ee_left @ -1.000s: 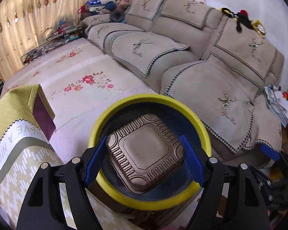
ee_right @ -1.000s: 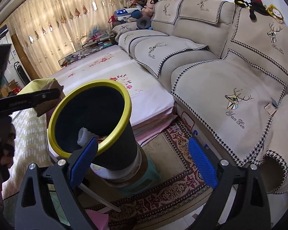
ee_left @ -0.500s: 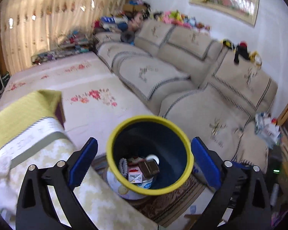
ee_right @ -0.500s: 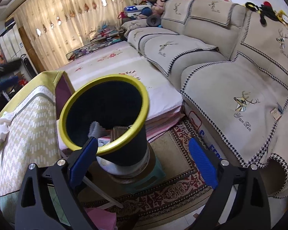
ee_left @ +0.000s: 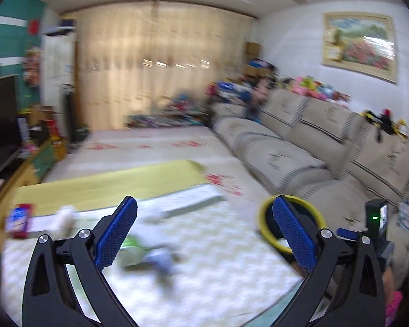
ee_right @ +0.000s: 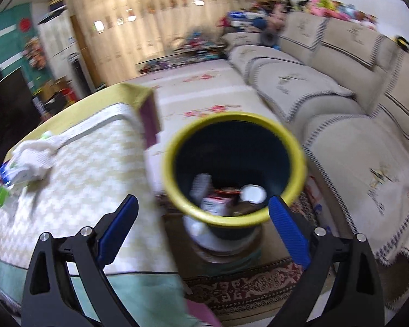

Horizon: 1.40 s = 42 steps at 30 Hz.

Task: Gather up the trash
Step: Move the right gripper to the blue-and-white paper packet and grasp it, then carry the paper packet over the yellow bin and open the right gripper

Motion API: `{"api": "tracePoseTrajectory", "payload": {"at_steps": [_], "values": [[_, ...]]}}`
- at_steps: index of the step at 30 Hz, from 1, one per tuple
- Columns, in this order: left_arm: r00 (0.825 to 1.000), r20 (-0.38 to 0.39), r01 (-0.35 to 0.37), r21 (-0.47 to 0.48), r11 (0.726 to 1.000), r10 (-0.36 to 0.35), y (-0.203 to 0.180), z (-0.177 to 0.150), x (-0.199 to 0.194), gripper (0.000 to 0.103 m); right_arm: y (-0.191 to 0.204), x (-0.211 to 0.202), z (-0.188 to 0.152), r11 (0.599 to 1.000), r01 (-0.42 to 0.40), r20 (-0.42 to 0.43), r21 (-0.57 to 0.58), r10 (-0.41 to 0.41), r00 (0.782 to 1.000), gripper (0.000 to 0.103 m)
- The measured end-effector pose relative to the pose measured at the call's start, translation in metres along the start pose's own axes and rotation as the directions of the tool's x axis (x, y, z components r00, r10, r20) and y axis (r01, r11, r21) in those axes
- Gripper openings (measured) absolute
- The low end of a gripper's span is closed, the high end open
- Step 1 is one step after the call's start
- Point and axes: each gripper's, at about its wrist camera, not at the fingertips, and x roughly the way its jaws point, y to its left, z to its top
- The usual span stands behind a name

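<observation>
On the far left of the worktop [ee_left: 231,267], in the left wrist view, a red-and-blue packet [ee_left: 18,219] lies at the edge, with a crumpled white tissue [ee_left: 64,215] just right of it. Nearer and further right, a blurred green-and-blue scrap [ee_left: 150,253] sits just ahead of the left tongs [ee_left: 204,234], slightly left of their midline. These tongs are spread wide and hold nothing. The scrap seems to run lengthwise from left to right across the tongs' line, though blur makes that uncertain.

Further right, off the worktop's right edge, stands the yellow-rimmed bin [ee_right: 233,169]. In the right wrist view it already holds a white carton, a round lid and other bits. The right tongs [ee_right: 203,230] hang over its near rim, also wide open and empty.

The leftover trash lies on the worktop, left of the bin. The left tongs look nearer to it, so the next pick probably falls to them: a short reach forward and down onto the scrap, then a carry rightward to the bin.
</observation>
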Motion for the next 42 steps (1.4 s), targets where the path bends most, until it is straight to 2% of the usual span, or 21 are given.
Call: {"api": "tracePoseTrajectory", "payload": {"at_steps": [2, 7, 10, 14, 16, 18, 22, 26, 28, 29, 34, 38, 42], "values": [[0.997, 0.018, -0.075, -0.035, 0.997, 0.076, 0.033, -0.008, -0.025, 0.098, 0.029, 0.003, 0.003, 0.998, -0.053, -0.005, -0.044, 0.053, 0.999, 0.092], [0.980, 0.015, -0.197, -0.096, 0.976, 0.200, 0.095, -0.030, -0.066, 0.098, 0.105, 0.011, 0.003, 0.971, -0.166, -0.037, -0.169, 0.162, 0.986, 0.092], [0.967, 0.012, -0.252, -0.129, 0.959, 0.255, 0.128, -0.045, -0.086, 0.098, 0.154, 0.009, 0.000, 0.938, -0.264, -0.051, -0.224, 0.260, 0.964, 0.092], [0.962, 0.004, -0.268, -0.166, 0.949, 0.272, 0.158, -0.061, -0.102, 0.098, 0.207, 0.001, -0.010, 0.874, -0.367, -0.075, -0.320, 0.362, 0.929, 0.089], [0.960, 0.001, -0.274, -0.173, 0.946, 0.279, 0.167, -0.067, -0.108, 0.098, 0.234, 0.003, -0.015, 0.853, -0.358, -0.092, -0.380, 0.350, 0.932, 0.081], [0.960, 0.002, -0.275, -0.180, 0.945, 0.280, 0.168, -0.071, -0.110, 0.098, 0.251, 0.007, -0.014, 0.839, -0.364, -0.108, -0.403, 0.352, 0.930, 0.069], [0.960, -0.009, -0.277, -0.199, 0.940, 0.281, 0.171, -0.075, -0.104, 0.098, 0.273, 0.011, -0.006, 0.842, -0.334, -0.073, -0.423, 0.336, 0.939, 0.064], [0.960, -0.037, -0.278, -0.210, 0.937, 0.276, 0.172, -0.083, -0.095, 0.098, 0.286, 0.020, 0.004, 0.847, -0.316, -0.080, -0.427, 0.313, 0.946, 0.046], [0.963, -0.051, -0.271, -0.217, 0.938, 0.266, 0.174, -0.087, -0.091, 0.098, 0.289, 0.027, 0.006, 0.848, -0.315, -0.099, -0.426, 0.302, 0.948, 0.033], [0.963, -0.054, -0.268, -0.218, 0.938, 0.263, 0.172, -0.087, -0.090, 0.098, 0.290, 0.030, 0.006, 0.849, -0.315, -0.116, -0.425, 0.294, 0.949, 0.030], [0.964, -0.064, -0.264, -0.211, 0.941, 0.257, 0.170, -0.090, -0.084, 0.098, 0.284, 0.031, 0.002, 0.844, -0.355, -0.144, -0.403, 0.325, 0.935, 0.030], [0.966, -0.067, -0.258, -0.212, 0.943, 0.250, 0.167, -0.092, -0.079, 0.098, 0.275, 0.011, -0.002, 0.824, -0.399, -0.143, -0.402, 0.374, 0.916, 0.030], [0.967, -0.074, -0.252, -0.206, 0.946, 0.242, 0.162, -0.092, -0.074, 0.098, 0.268, -0.009, -0.005, 0.810, -0.418, -0.130, -0.411, 0.401, 0.907, 0.030]]}}
